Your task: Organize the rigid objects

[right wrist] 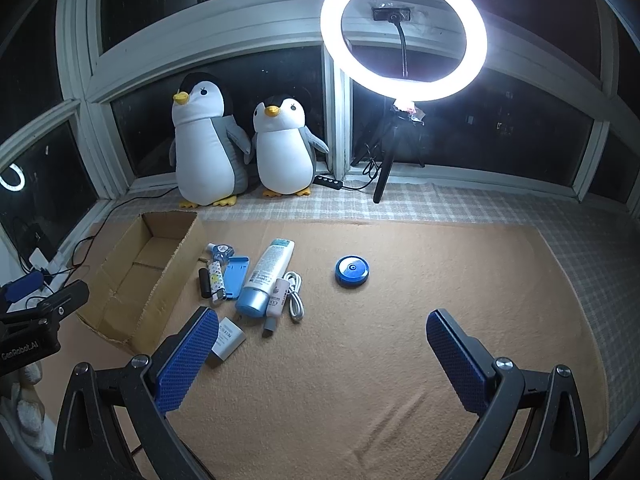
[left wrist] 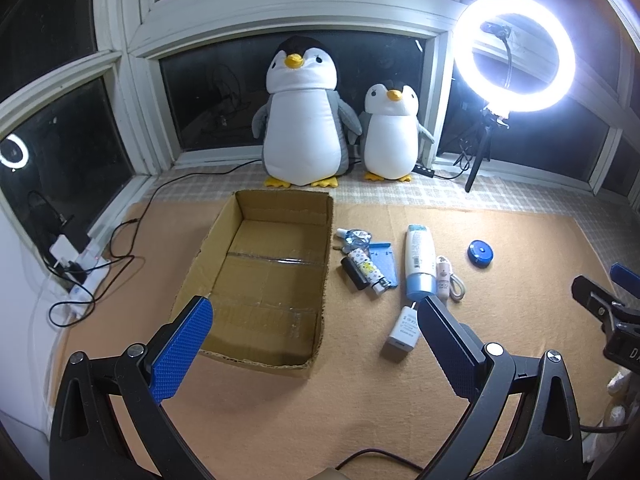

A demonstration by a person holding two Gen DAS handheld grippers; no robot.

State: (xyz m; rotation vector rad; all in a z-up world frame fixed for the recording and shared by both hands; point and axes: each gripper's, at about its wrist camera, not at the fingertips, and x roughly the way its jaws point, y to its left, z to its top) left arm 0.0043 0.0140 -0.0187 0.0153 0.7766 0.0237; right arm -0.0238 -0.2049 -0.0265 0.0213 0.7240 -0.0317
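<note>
Your left gripper [left wrist: 316, 312] and right gripper [right wrist: 322, 330] both hang released, textured blue pads wide apart, holding nothing. The open corrugated cardboard box [left wrist: 264, 276] sits left on the fuzzy orange mat [right wrist: 400, 360]; the smooth white-blue tube [right wrist: 266, 276] lies just right of it, the round blue disc [right wrist: 352, 272] further right

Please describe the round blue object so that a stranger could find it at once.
Start at the open cardboard box on the orange mat. To its right lies a cluster of small items; further right, alone, sits the round blue disc. It is the only circular thing and touches nothing else.
</note>
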